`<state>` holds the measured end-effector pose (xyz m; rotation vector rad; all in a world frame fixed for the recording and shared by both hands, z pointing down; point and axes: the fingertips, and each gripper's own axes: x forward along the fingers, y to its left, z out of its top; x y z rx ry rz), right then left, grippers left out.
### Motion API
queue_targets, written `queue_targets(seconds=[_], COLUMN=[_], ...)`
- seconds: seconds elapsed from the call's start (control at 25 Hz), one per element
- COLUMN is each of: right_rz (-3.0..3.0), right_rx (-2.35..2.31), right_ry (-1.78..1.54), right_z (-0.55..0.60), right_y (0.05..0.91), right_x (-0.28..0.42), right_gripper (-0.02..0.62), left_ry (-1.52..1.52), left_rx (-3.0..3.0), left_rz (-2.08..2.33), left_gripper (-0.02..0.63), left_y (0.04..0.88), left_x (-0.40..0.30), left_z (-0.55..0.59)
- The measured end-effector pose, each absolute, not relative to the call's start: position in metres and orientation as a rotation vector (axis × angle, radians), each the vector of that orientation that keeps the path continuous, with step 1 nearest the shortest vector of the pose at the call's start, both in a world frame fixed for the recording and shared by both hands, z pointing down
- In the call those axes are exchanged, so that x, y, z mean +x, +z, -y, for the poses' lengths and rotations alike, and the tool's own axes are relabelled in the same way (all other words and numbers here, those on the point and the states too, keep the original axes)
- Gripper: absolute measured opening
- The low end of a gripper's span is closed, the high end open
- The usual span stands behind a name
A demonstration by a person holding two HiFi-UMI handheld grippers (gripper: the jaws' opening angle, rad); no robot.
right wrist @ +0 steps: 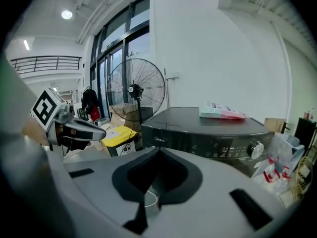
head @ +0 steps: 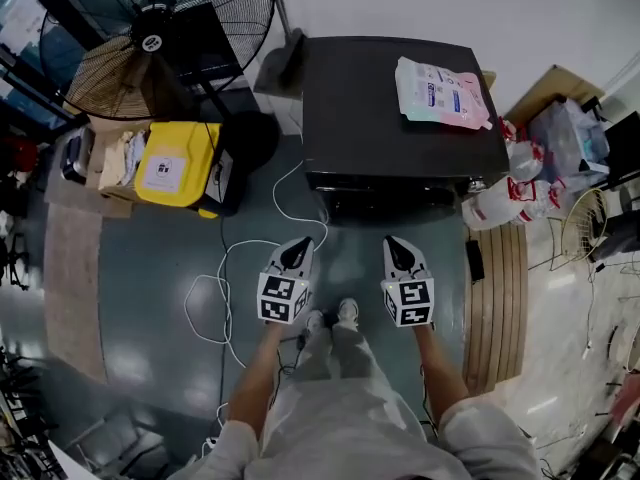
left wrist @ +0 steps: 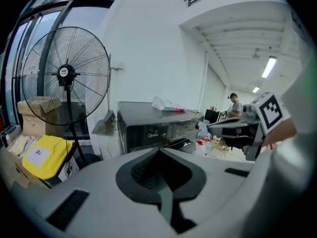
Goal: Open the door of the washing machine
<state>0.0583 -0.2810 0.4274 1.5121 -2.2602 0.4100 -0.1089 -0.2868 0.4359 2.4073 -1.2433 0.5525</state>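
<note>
A dark front-loading washing machine (head: 400, 108) stands before me; only a sliver of its front face (head: 395, 196) shows from above. In the left gripper view its front panel (left wrist: 153, 128) shows, with the rim of the round door (left wrist: 182, 144) just over my jaws. The control panel and knob (right wrist: 256, 149) appear in the right gripper view. My left gripper (head: 297, 252) and right gripper (head: 398, 250) hover side by side short of the machine, tips toward it. Both are shut with nothing in them, and neither touches the machine.
A detergent pouch (head: 440, 93) lies on the washer's top. A standing fan (head: 160, 28) and a yellow box (head: 178, 163) are at the left. A white cable (head: 230, 278) trails across the floor. Bags and bottles (head: 520, 183) crowd the right, by a wooden board (head: 495, 298).
</note>
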Motion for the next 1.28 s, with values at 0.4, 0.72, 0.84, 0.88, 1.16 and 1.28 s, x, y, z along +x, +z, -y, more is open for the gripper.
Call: queue_targets(seconds=[0.4,0.72,0.84,0.88,1.16,1.28], right_rz=[2.229,2.217,2.210,2.210,2.204,2.206], right_rx=[1.527,1.498,1.507,1.511,1.532,1.535], right_ry=[0.429,0.406,0.421,0.426,0.445,0.453], right_z=[0.283,0.285,0.284,0.283,0.286,0.285], right_y=[0.469,0.513,0.529,0.534,0.568,0.582], right_x=[0.048,0.045,0.047,0.047,0.052,0.051], right_gripper=[-0.002,-0.002,-0.002,-0.002,-0.002,-0.002], left_ry=[0.574,0.576,0.580,0.582,0.617,0.613], left_rx=[2.406,2.396,2.390,2.389,2.390,2.390], left_rz=[1.203,1.190,1.189,1.186,1.153,1.146], left_gripper=[0.008,0.008,0.008,0.008,0.008,0.008], left_y=[0.483,0.526,0.541,0.545,0.585,0.602], left_x=[-0.119,-0.119,-0.119,-0.119,-0.113,-0.110], left_z=[0.298,0.302,0.301,0.300,0.297,0.296])
